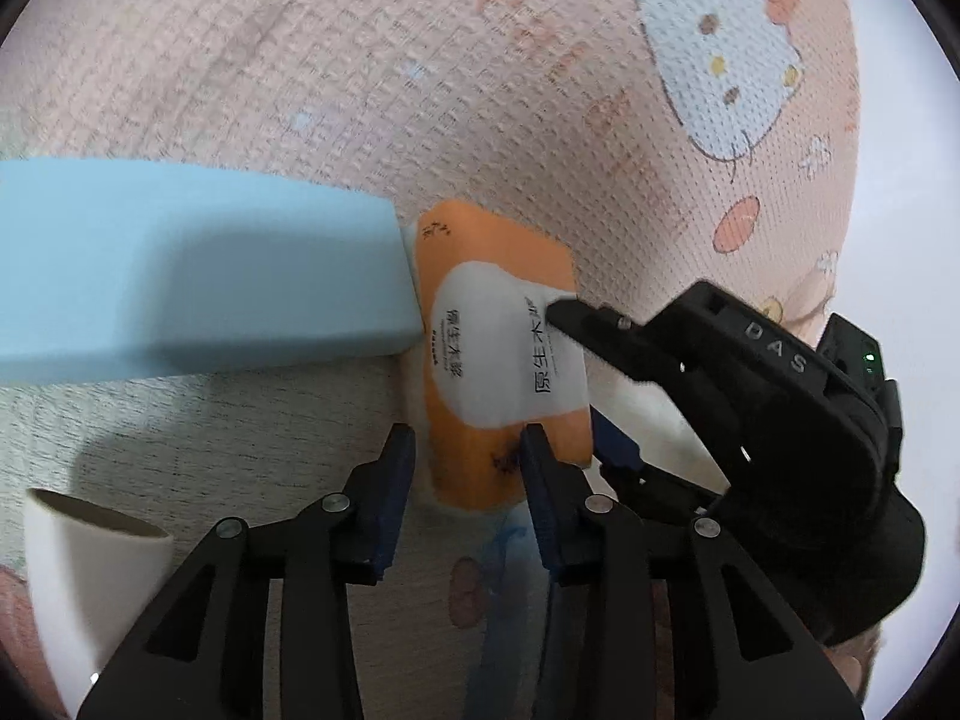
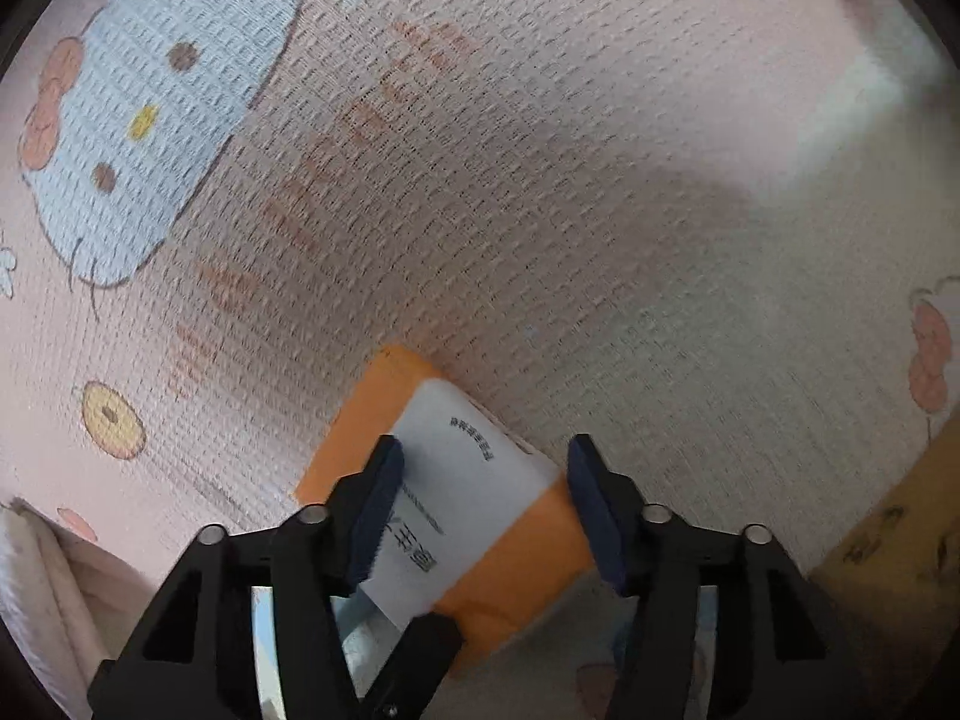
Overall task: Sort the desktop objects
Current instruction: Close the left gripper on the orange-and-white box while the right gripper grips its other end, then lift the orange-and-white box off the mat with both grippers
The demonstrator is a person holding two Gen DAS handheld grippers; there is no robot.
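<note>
Blue block (image 1: 198,270) only in left view

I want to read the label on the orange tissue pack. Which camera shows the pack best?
The left wrist view: the orange tissue pack lies nearly whole in it, white label and print sharp, between the blue box and the right gripper. The right wrist view shows the pack close up, but blurred and partly hidden behind the gripper's fingers.

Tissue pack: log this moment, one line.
tissue pack on mat | left gripper open | right gripper open, straddling pack
</note>
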